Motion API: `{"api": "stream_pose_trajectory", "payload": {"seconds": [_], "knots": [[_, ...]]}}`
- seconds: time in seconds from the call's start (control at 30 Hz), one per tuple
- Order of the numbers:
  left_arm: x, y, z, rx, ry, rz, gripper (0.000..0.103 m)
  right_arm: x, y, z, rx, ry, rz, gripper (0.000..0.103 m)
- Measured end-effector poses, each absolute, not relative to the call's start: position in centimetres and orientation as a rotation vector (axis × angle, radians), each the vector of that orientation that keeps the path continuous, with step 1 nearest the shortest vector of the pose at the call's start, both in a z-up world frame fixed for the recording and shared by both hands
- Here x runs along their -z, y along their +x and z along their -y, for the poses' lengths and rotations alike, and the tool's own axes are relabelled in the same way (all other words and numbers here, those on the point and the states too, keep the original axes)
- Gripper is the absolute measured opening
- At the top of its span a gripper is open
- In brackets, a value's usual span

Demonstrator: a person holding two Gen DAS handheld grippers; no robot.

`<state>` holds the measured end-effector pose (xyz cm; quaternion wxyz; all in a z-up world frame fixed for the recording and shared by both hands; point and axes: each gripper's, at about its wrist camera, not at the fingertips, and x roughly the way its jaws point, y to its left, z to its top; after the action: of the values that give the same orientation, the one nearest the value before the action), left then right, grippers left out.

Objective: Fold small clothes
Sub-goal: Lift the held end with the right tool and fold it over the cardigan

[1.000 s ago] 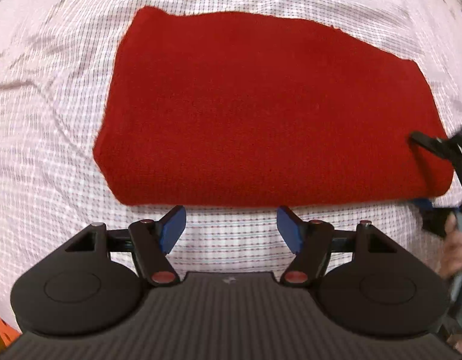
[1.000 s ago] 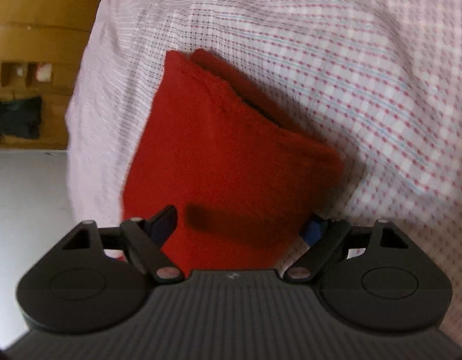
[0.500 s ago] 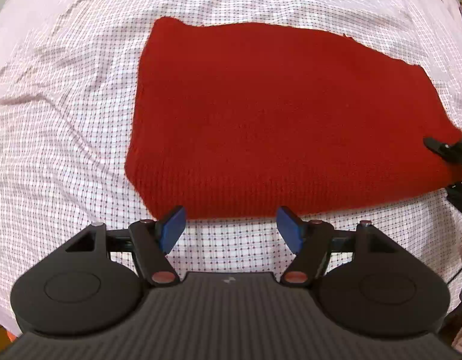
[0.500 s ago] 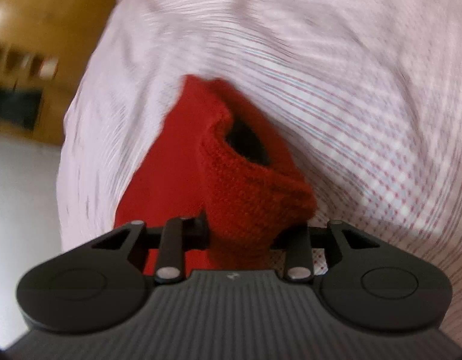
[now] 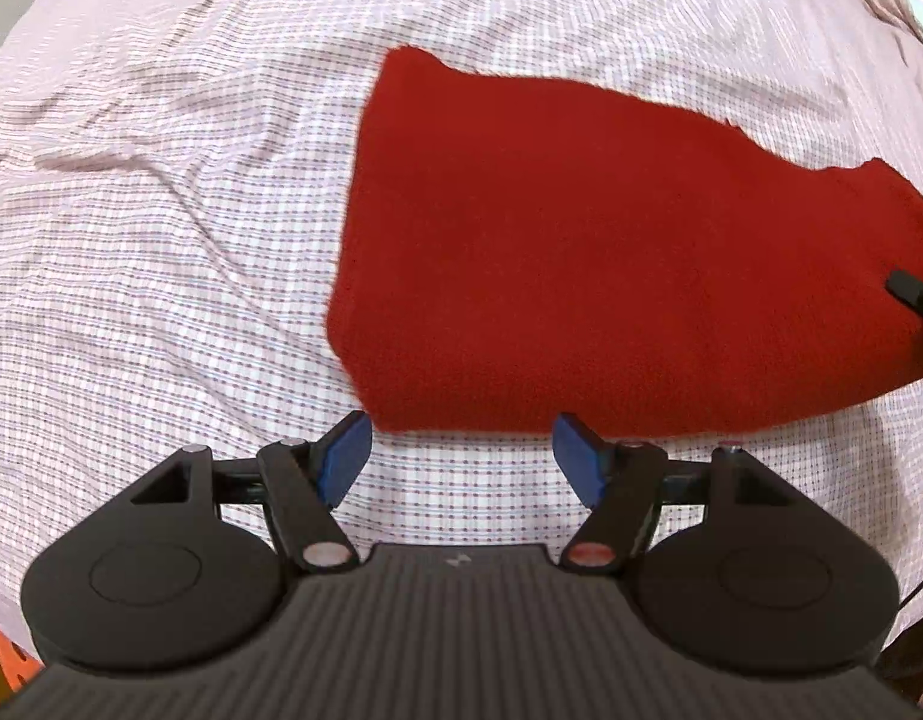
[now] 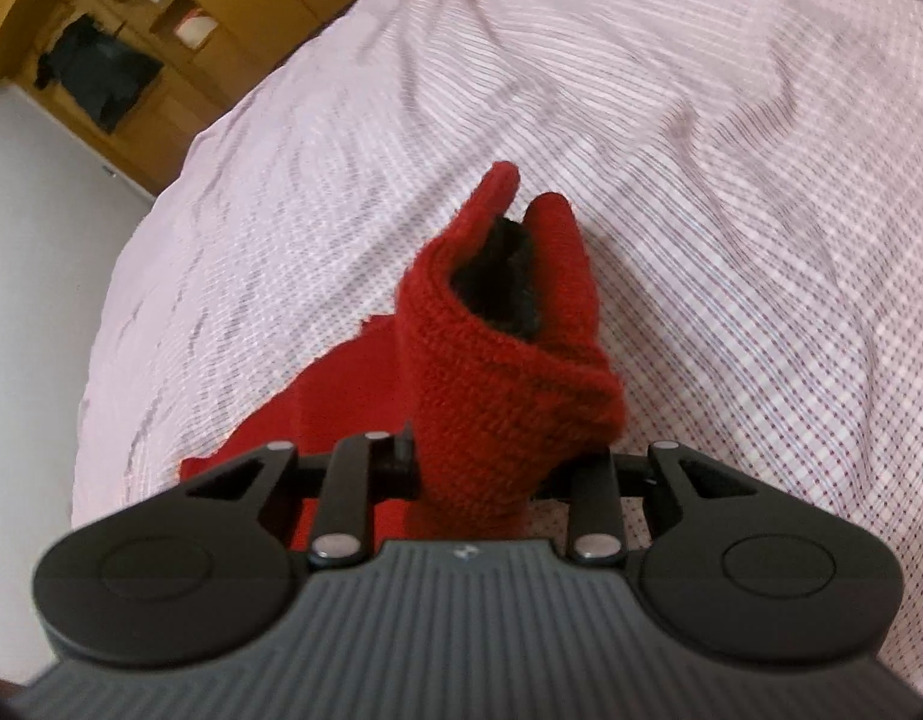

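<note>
Right wrist view: right claw [image 6: 479,468] clamped on red knit garment [image 6: 497,372].

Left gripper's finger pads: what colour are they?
Blue pads on black arms of the left gripper; clearest in the left wrist view.

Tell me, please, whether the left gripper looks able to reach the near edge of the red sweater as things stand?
Probably yes. The left gripper is open, just short of the red sweater, with only bare bedsheet between them. The right gripper grips the far corner, out of its way.
</note>
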<state>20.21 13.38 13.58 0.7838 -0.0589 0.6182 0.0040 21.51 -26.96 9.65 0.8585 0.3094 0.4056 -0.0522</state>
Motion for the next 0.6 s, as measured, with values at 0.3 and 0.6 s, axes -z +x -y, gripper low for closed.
{"api": "stream_pose_trajectory", "payload": {"seconds": [0.3,0.6], "knots": [[-14.6,20.0,-16.3,-0.039,-0.148,-1.313,0.074,-11.9,21.9,24.1,0.059,0.515,-0.832,0.032],[-15.0,19.9,-18.2,-0.057,-0.168,-1.307,0.074,-14.0,22.3,20.9,-0.006,0.391,-0.804,0.032]]}}
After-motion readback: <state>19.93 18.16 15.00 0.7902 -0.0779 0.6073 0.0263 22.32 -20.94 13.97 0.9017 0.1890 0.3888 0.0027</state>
